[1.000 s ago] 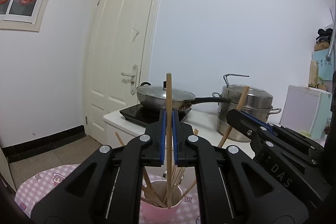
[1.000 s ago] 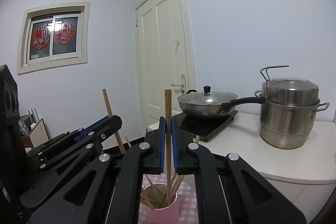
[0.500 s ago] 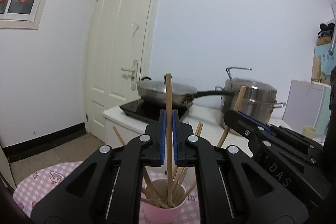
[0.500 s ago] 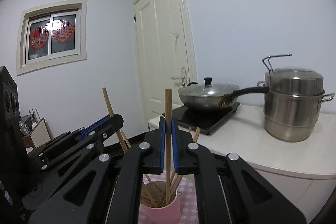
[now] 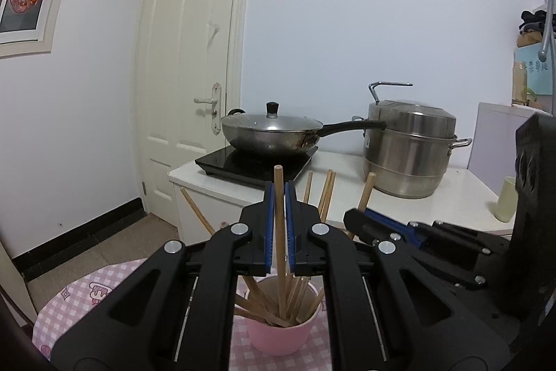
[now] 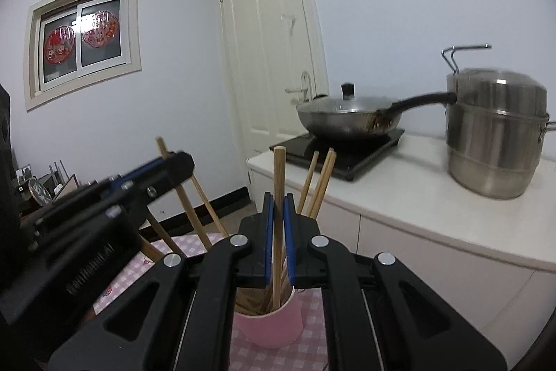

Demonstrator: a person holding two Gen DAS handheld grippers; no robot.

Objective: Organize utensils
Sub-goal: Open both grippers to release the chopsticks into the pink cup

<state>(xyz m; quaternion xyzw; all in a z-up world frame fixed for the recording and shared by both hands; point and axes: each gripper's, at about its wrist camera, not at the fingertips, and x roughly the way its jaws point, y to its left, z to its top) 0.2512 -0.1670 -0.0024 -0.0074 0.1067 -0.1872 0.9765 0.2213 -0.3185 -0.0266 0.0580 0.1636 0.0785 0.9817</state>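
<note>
A pink cup [image 5: 280, 336] sits low in the centre of both views on a pink checked tabletop [image 5: 69, 301], with wooden chopsticks [image 5: 323, 193] fanned out of it. The left gripper [image 5: 279, 193] has its blue-padded fingers [image 5: 267, 225] closed on one upright chopstick [image 5: 279, 197] whose lower end reaches into the cup. The right gripper [image 6: 278, 207] likewise pinches a second chopstick [image 6: 278, 183], standing upright with its tip inside the cup [image 6: 271, 325]. Behind, in the right half of the frame, a lidded wok [image 5: 271, 131] and a steel steamer pot [image 5: 410, 148] stand on a white counter [image 5: 451, 193].
</note>
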